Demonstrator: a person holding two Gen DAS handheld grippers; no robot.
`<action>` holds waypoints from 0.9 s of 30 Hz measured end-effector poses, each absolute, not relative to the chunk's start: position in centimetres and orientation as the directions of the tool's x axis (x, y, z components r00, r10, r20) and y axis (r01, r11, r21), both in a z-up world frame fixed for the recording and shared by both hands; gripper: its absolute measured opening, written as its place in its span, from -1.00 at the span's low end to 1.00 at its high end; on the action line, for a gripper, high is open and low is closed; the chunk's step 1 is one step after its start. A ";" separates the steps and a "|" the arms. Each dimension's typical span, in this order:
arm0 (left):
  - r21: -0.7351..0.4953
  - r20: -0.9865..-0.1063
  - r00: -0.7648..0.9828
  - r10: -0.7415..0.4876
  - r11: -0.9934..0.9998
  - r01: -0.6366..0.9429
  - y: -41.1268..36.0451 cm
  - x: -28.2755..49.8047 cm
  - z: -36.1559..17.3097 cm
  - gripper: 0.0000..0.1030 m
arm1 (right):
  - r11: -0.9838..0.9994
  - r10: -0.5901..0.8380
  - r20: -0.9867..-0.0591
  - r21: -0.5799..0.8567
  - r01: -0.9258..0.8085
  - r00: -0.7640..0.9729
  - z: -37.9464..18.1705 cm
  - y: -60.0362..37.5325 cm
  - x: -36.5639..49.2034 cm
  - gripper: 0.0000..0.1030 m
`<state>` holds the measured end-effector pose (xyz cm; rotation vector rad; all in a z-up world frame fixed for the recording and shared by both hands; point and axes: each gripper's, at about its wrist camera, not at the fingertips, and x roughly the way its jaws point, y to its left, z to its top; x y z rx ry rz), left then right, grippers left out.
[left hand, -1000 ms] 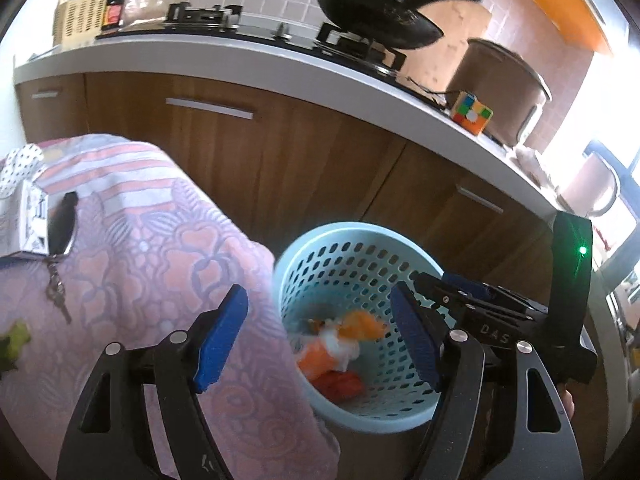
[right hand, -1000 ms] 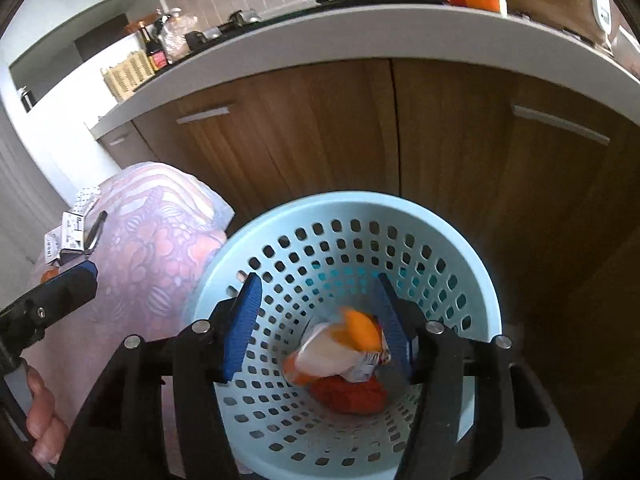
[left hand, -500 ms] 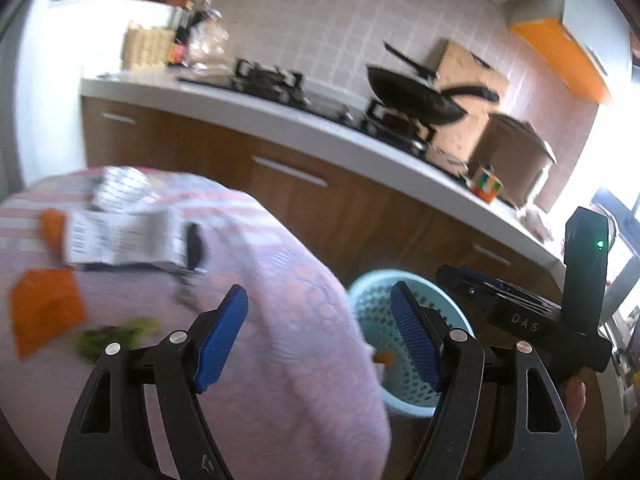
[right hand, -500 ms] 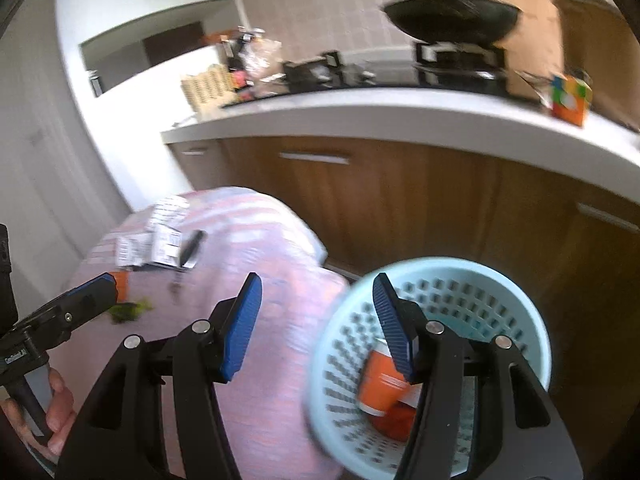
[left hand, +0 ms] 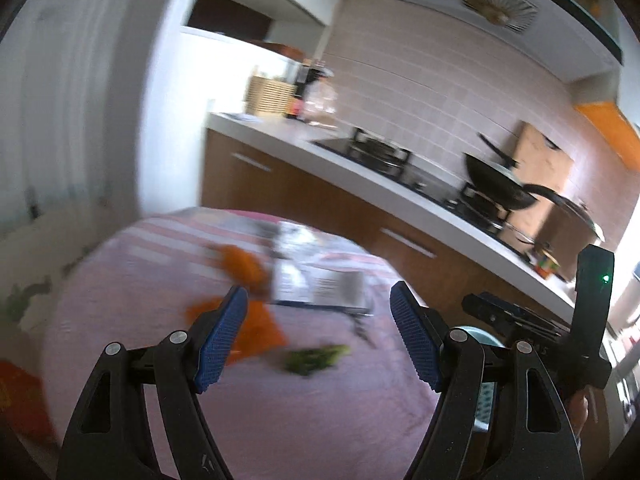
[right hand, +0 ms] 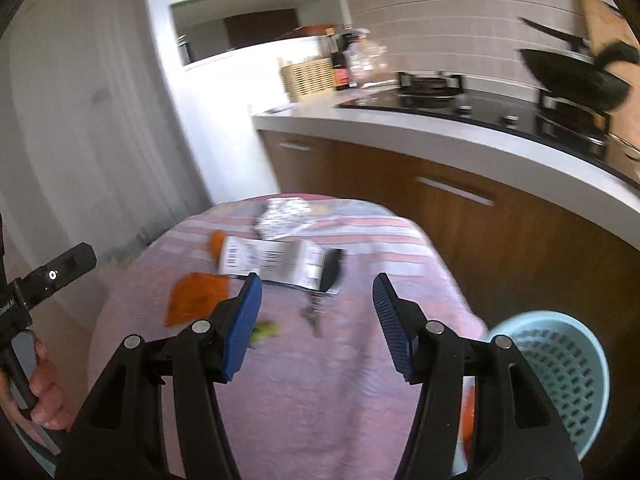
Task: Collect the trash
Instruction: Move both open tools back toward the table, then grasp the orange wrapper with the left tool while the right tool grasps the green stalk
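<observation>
Both tongs, left (left hand: 318, 338) and right (right hand: 316, 322), swing from basket (right hand: 576, 372) to surface (right hand: 320, 392), agape and empty, and we risk snagging the keys (right hand: 316, 312) beside the green scrap (left hand: 316, 358).

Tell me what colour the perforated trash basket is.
Light blue basket; clearest in the right wrist view.

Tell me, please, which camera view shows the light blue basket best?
The right wrist view: the light blue basket shows its rim and perforated inside beside the table. The left wrist view catches only a sliver behind the left gripper's fingers.
</observation>
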<state>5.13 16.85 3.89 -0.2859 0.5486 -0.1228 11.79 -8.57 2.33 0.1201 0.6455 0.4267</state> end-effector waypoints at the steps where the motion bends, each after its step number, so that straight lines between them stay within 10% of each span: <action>1: -0.295 -0.504 0.847 -0.171 0.955 0.017 17.8 5.0 3.9 0.39 | 0.901 0.433 -0.559 0.239 -0.363 0.707 2.3 -7.6 11.9 0.05; 23: -0.170 -0.778 0.626 -0.055 0.978 -0.125 19.6 16.9 -8.8 0.67 | 0.857 0.455 -0.683 0.162 -0.489 0.572 -5.8 0.0 15.8 0.05; 27: -0.067 -0.783 0.621 0.024 0.990 -0.124 18.5 16.8 -9.0 0.43 | 0.848 0.446 -0.705 0.134 -0.513 0.552 -6.5 0.6 16.2 0.05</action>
